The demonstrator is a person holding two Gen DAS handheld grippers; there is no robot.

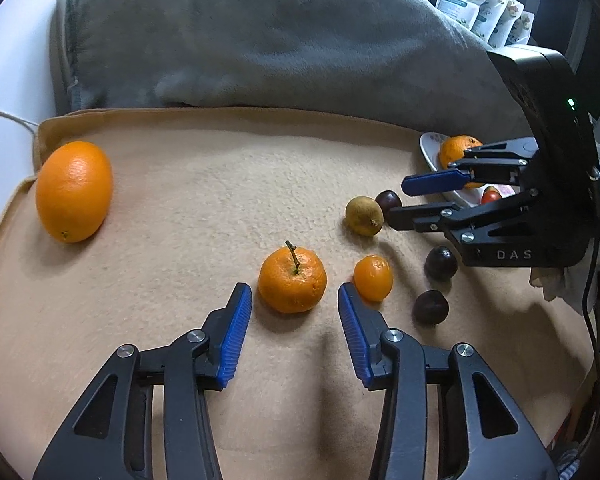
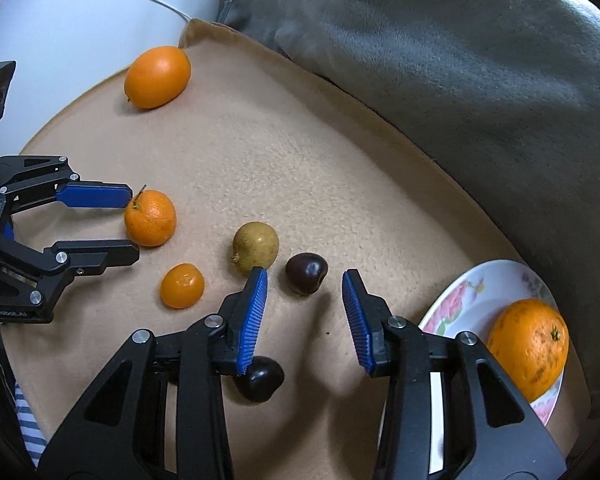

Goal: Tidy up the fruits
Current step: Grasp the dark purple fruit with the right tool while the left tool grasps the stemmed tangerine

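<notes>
The left gripper [image 1: 295, 294] pointed down at a tan fleece blanket [image 1: 188, 184], its jaws partly open and holding nothing. A stemmed mandarin [image 1: 292, 280] sat just ahead of the blue pads, roughly on the line between their tips but not touched by either. A small kumquat-like orange fruit [image 1: 373, 278] lay just beyond the right pad's tip. Far off to the left of those jaws rested a large orange [image 1: 74, 191], near the blanket's edge.

The right gripper [image 2: 305, 290] also pointed down with its jaws partly open and empty. A dark plum [image 2: 307, 279] lay just ahead of the gap between its pads, closer to the left one, with no contact visible. A yellow-green round fruit [image 2: 256, 248] sat just past the left pad's tip, and a second dark plum [image 2: 260, 380] lay under that left finger, partly hidden. In the left wrist view a third dark plum [image 1: 431, 307] lay close to the second one.

To the right of the right jaws a flowered plate [image 2: 472, 292] carried a speckled orange [image 2: 530, 348]. A grey cushion [image 1: 240, 40] lay beyond the blanket.
</notes>
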